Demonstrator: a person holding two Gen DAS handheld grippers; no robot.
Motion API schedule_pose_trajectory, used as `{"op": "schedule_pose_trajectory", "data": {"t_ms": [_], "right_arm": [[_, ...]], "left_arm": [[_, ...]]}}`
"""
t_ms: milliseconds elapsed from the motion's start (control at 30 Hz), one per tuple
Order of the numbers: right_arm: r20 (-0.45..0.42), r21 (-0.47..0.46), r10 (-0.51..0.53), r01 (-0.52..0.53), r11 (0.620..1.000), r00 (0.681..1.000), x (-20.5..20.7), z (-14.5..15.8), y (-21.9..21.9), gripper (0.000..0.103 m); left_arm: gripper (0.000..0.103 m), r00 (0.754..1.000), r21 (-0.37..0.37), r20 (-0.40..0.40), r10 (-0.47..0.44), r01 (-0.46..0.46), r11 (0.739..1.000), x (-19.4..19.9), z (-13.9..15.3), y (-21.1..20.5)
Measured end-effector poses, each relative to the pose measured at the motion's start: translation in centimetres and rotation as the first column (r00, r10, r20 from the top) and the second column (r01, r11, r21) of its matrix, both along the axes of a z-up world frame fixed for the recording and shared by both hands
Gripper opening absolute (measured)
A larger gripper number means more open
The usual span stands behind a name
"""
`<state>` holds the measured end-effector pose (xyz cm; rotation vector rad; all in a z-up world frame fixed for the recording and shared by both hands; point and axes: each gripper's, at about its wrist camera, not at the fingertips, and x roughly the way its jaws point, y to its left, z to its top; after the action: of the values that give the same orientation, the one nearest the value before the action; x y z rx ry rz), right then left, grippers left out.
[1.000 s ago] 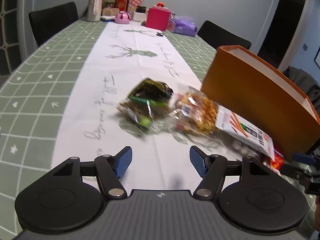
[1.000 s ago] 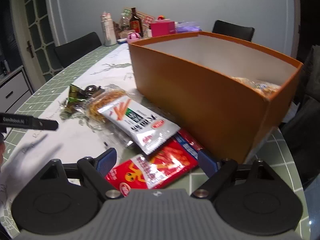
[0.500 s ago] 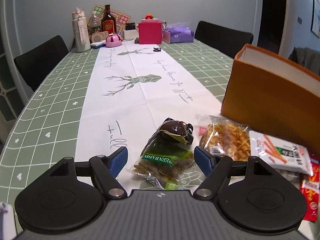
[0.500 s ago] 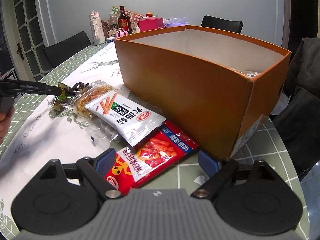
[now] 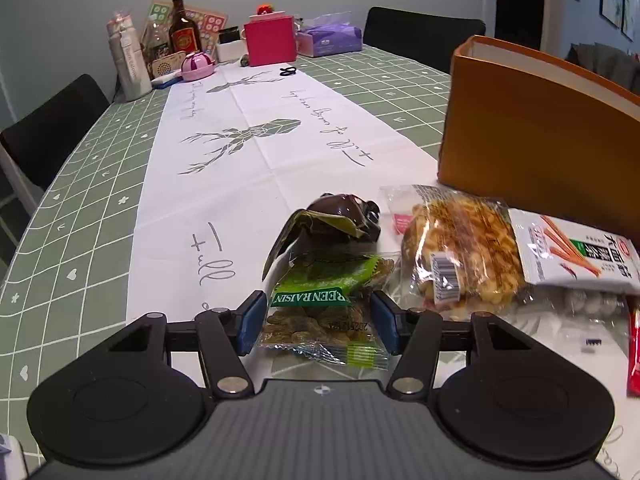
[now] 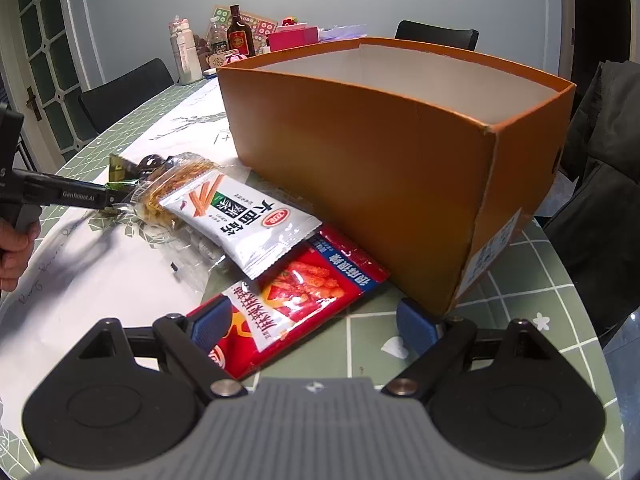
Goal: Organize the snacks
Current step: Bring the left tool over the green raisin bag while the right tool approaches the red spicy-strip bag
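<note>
A green raisin packet [image 5: 320, 316] lies on the white runner between the blue pads of my left gripper [image 5: 318, 322]; the jaws stand close on both sides of it, touching or nearly so. A dark wrapped snack [image 5: 340, 220] lies just behind it, and a clear bag of fried snacks [image 5: 464, 256] and a white stick-snack packet [image 5: 568, 256] lie to the right. My right gripper [image 6: 312, 322] is open over the near end of a red snack packet [image 6: 296, 304]. The orange box [image 6: 392, 160] stands just beyond. The left gripper also shows in the right wrist view [image 6: 116, 198].
Bottles [image 5: 184, 36], a pink box [image 5: 270, 40] and a tissue pack [image 5: 328, 36] stand at the far end of the table [image 5: 80, 208]. Black chairs [image 5: 44, 132] stand around it. A dark jacket [image 6: 600, 168] hangs to the right of the box.
My left gripper moved forward and down onto the raisin packet and its jaws narrowed around it. My right gripper moved closer to the red packet and stayed open.
</note>
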<state>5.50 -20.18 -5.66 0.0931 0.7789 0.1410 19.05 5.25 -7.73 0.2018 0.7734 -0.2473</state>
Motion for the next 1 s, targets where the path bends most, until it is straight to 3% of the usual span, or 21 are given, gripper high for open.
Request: {"op": "schedule_pose_trajectory", "data": {"t_ms": [367, 433, 600, 833, 1000], "right_arm": [[-0.039, -0.016, -0.025, 0.025, 1.0, 0.999, 0.5, -0.5, 0.9, 0.088], [-0.052, -0.009, -0.054, 0.054, 0.999, 0.997, 0.8, -0.6, 1.0, 0.093], [-0.063, 0.037, -0.091, 0.094, 0.995, 0.994, 1.5, -0.4, 2.1, 0.094], [-0.037, -0.134, -0.103, 0.098, 0.986, 0.994, 2.7, -1.4, 6.7, 0.096], [-0.033, -0.136, 0.015, -0.02, 0.991, 0.999, 1.8, -1.4, 6.9, 0.094]], "left_arm": [[0.065, 0.999, -0.053, -0.029, 0.036, -0.037, 0.998, -4.0, 0.0, 0.8], [0.065, 0.999, -0.058, -0.032, 0.039, -0.041, 0.997, -4.9, 0.1, 1.0], [0.065, 0.998, -0.075, -0.035, 0.055, -0.057, 0.996, -6.7, 0.1, 1.4], [0.065, 0.997, -0.094, -0.034, 0.074, -0.077, 0.993, -7.4, 0.1, 1.5], [0.065, 0.996, -0.119, -0.052, 0.072, -0.078, 0.99, -8.0, 0.2, 1.7]]}}
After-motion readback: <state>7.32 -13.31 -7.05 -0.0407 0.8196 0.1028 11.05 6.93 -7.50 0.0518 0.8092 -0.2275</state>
